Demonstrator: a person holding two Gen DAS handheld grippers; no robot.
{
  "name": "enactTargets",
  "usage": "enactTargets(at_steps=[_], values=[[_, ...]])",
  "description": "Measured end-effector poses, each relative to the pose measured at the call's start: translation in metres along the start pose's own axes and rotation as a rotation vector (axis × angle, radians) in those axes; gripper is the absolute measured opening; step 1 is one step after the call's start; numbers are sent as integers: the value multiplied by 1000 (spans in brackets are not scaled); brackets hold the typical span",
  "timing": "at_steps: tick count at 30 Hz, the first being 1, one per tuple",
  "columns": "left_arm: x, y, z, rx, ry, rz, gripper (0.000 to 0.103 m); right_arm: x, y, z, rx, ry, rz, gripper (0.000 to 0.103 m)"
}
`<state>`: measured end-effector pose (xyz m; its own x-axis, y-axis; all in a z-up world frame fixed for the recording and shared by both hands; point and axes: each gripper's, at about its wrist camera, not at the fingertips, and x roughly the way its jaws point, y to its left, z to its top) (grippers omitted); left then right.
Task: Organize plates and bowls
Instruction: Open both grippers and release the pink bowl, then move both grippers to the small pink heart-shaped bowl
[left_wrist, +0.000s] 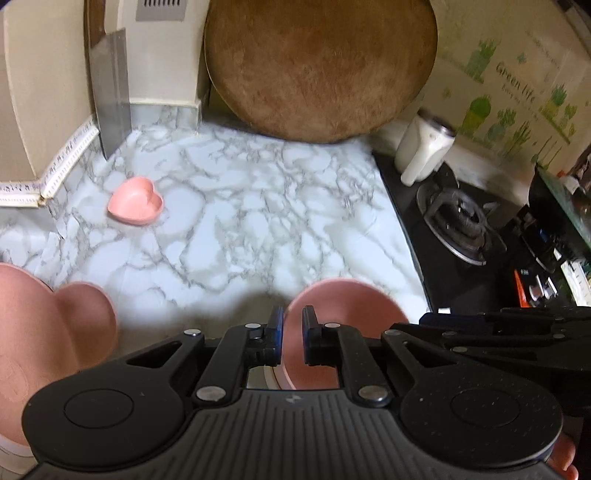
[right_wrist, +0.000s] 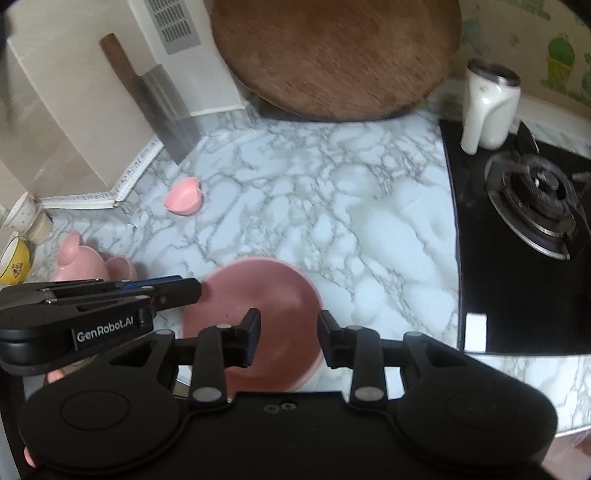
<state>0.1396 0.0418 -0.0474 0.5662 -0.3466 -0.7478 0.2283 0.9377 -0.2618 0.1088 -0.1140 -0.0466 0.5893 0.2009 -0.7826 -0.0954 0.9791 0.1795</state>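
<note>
Pink bowl: rim clenched by my left gripper; my right gripper released, fingers straddling it untouched.

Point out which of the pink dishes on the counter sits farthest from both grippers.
The small heart-shaped pink dish, alone on the marble near the cleaver. The round pink bowl and the larger pink dish lie much closer.

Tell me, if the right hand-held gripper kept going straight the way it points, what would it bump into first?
Most likely the round pink plate: it lies just ahead of and under the right hand-held gripper, whose fingers stand apart, though depth is hard to judge here.
</note>
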Motion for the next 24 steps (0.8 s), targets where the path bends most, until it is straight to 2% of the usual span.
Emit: enactTargets(at_steps=[10,16,18,24], values=[[-25,19,17,-58,-120,-18,10,-12,21,27,-94,-74,48,47],[-35,39,26,-92,-187,17,10,-10,39,45,-155,-102,87,55],[-38,46,28,-106,-201,27,10,-8,44,50,-172,-110,102,63],[-39,63,36,-129,-223,91,12,4,59,73,-220,-122,133,66]])
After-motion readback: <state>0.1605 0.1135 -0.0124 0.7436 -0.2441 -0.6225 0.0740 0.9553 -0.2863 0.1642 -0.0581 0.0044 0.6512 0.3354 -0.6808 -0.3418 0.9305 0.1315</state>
